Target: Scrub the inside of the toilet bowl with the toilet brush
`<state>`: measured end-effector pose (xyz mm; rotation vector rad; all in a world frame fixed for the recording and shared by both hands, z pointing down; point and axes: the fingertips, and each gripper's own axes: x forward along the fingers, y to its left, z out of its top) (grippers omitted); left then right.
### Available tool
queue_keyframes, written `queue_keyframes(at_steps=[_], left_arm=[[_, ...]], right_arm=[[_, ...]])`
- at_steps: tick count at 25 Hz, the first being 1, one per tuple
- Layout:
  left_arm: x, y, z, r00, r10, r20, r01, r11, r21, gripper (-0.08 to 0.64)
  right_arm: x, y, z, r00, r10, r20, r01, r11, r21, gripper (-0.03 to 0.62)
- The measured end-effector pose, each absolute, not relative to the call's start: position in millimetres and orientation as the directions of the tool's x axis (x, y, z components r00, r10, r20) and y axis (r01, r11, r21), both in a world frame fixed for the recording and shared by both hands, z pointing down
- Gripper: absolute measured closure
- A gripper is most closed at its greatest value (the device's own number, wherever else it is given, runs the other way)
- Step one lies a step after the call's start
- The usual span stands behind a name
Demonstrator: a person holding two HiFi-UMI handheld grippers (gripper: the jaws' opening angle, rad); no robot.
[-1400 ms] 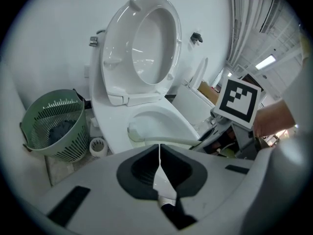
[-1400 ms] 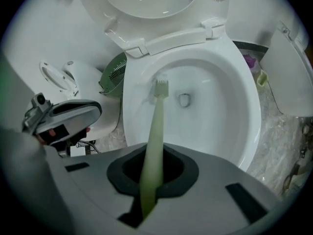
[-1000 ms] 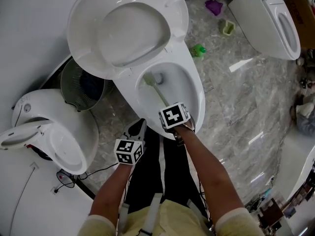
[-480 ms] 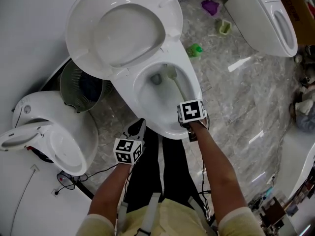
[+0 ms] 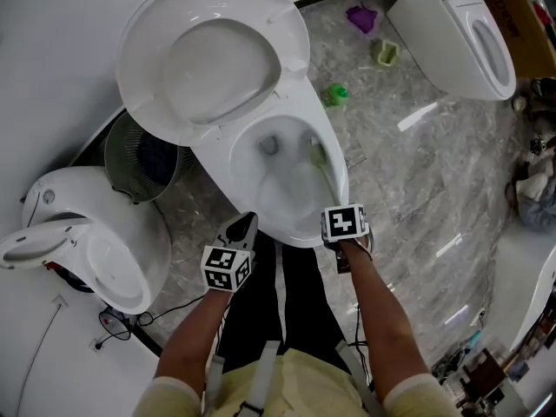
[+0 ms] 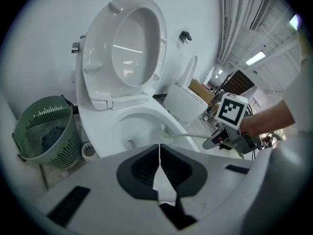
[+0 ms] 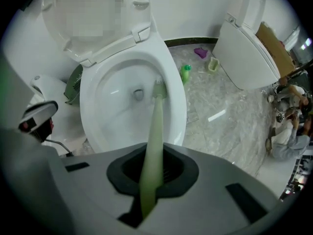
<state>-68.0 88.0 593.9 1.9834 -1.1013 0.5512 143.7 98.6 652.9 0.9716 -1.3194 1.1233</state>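
Right claw [image 7: 149, 182] grips the toilet brush [image 7: 156, 121], whose head, seemingly high on the toilet bowl [image 7: 105, 106] wall, may skip out on a hard stroke; left claw [image 6: 159, 175] sits closed, empty.

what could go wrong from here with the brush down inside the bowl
1. The head of the pale green toilet brush sits high on the right wall of the white ceramic toilet bowl, just under the rim. A hard stroke might hop it over and flick water onto the grey marble floor.
2. The right gripper is shut on the long thin handle far from the head, so it could twist or slip.
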Motion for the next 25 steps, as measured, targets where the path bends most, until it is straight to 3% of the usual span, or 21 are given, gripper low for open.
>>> queue_keyframes(at_steps=[25], left_arm=[[-65, 108, 563, 0.505, -0.527, 0.683, -0.862, -0.284, 0.419, 0.545]], right_arm=[[171, 194, 632, 0.112, 0.269, 0.956, -0.877, 0.479, -0.032, 0.565]])
